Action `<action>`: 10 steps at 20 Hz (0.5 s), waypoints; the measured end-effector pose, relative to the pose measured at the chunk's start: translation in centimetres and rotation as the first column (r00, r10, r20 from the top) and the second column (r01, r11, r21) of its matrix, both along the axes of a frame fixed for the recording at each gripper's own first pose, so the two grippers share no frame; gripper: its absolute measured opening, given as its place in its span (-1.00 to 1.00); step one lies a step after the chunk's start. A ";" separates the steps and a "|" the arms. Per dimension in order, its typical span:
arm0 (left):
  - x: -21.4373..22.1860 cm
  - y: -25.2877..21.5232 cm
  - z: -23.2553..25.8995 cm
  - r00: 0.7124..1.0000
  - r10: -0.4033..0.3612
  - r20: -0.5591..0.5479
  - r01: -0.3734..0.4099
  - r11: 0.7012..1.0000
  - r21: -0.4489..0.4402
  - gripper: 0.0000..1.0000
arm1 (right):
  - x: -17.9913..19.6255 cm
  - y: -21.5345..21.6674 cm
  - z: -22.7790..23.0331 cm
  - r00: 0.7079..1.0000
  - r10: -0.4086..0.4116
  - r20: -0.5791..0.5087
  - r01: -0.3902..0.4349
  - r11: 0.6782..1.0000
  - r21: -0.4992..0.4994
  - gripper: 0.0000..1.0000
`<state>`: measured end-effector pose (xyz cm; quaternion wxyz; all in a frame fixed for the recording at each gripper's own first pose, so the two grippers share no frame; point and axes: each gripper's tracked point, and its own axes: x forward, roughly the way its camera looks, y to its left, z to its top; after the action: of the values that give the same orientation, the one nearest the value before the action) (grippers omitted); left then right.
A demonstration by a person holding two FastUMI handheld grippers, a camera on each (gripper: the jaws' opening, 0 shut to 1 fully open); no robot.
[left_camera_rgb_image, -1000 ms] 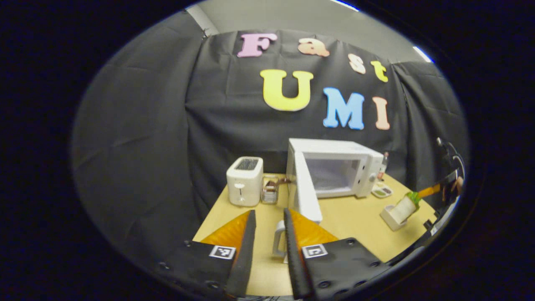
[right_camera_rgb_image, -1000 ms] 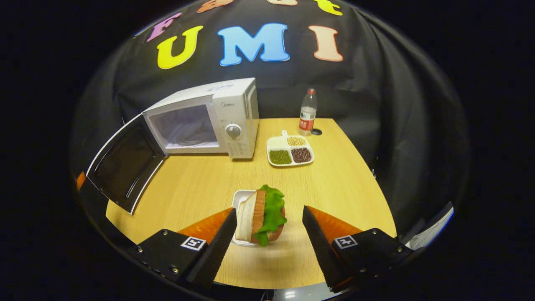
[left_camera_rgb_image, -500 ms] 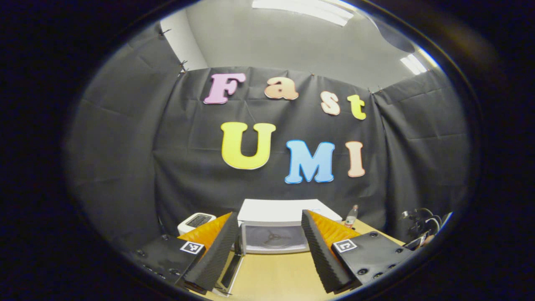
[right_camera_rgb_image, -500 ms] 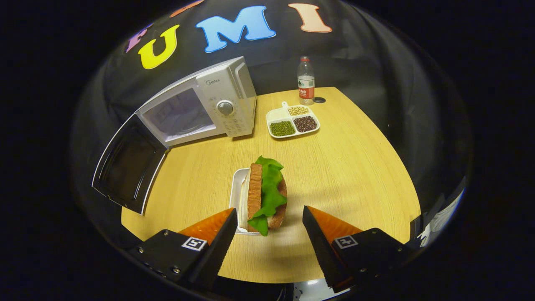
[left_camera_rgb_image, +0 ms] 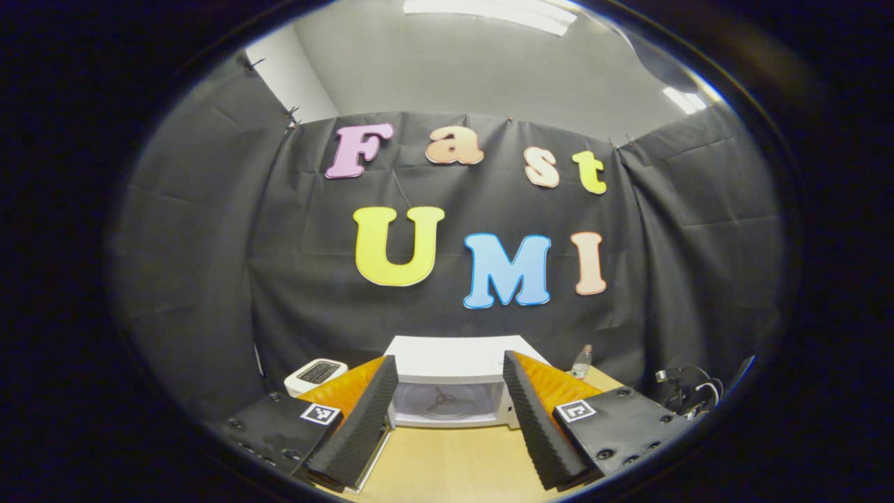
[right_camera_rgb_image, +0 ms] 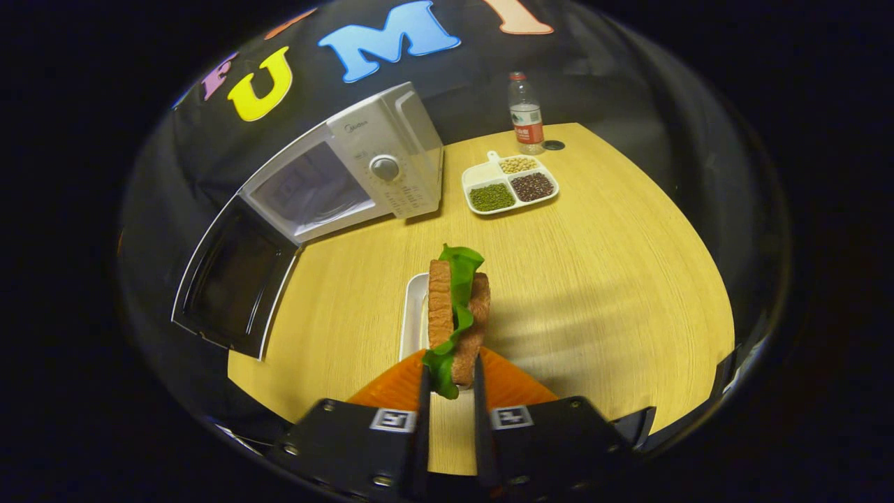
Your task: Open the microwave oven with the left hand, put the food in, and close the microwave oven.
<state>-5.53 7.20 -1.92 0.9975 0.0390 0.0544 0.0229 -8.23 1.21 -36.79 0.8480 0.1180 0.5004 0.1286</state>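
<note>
In the left gripper view, the left gripper (left_camera_rgb_image: 450,398) is hanging with its fingers wide apart and nothing between them. The microwave (left_camera_rgb_image: 447,381) is sitting beyond the gap, its cavity facing the camera, with the open door (left_camera_rgb_image: 370,447) edging past the left finger. A toaster (left_camera_rgb_image: 316,374) is standing to the left and a bottle (left_camera_rgb_image: 580,362) to the right on the table (left_camera_rgb_image: 447,468). Compared with half a second ago, this view is sitting much the same.

In the right gripper view, the right gripper (right_camera_rgb_image: 449,398) is clamping its fingers on the near end of the sandwich (right_camera_rgb_image: 457,314), which is standing on edge beside a white tray (right_camera_rgb_image: 413,318). The microwave (right_camera_rgb_image: 349,181) is standing well apart at the upper left, its door (right_camera_rgb_image: 234,283) swung open. A divided dish of beans (right_camera_rgb_image: 510,187) and a bottle (right_camera_rgb_image: 525,115) are sitting farther back. Half a second ago these fingers were spread wide either side of the sandwich; now they are pressed on it.
</note>
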 end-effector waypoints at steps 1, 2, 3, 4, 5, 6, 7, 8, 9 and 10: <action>0.0 -0.2 0.2 1.000 0.008 -0.005 -0.008 1.000 0.002 0.93 | 0.0 -0.1 0.1 1.000 0.014 -0.002 -0.014 1.000 0.015 -0.70; 0.0 -0.3 0.4 1.000 0.017 -0.006 -0.017 1.000 0.002 0.94 | 0.0 -0.1 0.2 1.000 0.019 0.000 -0.019 0.999 0.035 -0.70; 0.1 -0.5 0.8 1.000 0.023 -0.002 -0.023 1.000 0.001 0.92 | 0.3 -0.2 0.6 1.000 0.017 0.011 -0.017 0.999 0.051 -0.70; 0.2 -0.6 1.0 1.000 0.026 0.002 -0.026 1.000 0.001 0.93 | 0.4 -0.3 1.0 1.000 0.019 0.021 -0.020 0.998 0.062 -0.70; 0.3 -0.9 1.1 1.000 0.025 0.004 -0.025 1.000 -0.003 0.90 | 0.7 -0.1 1.7 0.999 0.018 0.031 -0.021 0.997 0.080 -0.70; 0.3 -1.1 1.1 1.000 0.019 0.003 -0.019 1.000 -0.006 0.94 | 0.6 0.1 2.4 0.999 0.013 0.037 -0.016 0.994 0.104 -0.70; 0.3 -1.0 1.2 1.000 0.018 0.003 -0.018 1.000 -0.003 0.94 | 0.8 0.6 3.4 0.999 0.001 0.043 -0.007 0.990 0.142 -0.70; 0.4 -0.7 1.3 1.000 0.017 0.004 -0.017 1.000 0.000 0.94 | 1.0 1.2 4.4 0.999 -0.010 0.046 0.002 0.984 0.178 -0.70; 0.4 -0.5 1.5 1.000 0.017 0.003 -0.017 1.000 -0.001 0.94 | 1.4 1.9 5.6 0.998 -0.020 0.054 0.008 0.976 0.217 -0.70; 0.5 0.0 1.7 1.000 0.015 0.007 -0.015 1.000 -0.001 0.92 | 1.7 2.7 6.6 0.997 -0.028 0.065 0.010 0.967 0.256 -0.70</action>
<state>-5.00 7.16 -0.24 0.9975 0.0379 0.0512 0.0305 -6.57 3.96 -30.16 0.8434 0.2267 0.4493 0.1881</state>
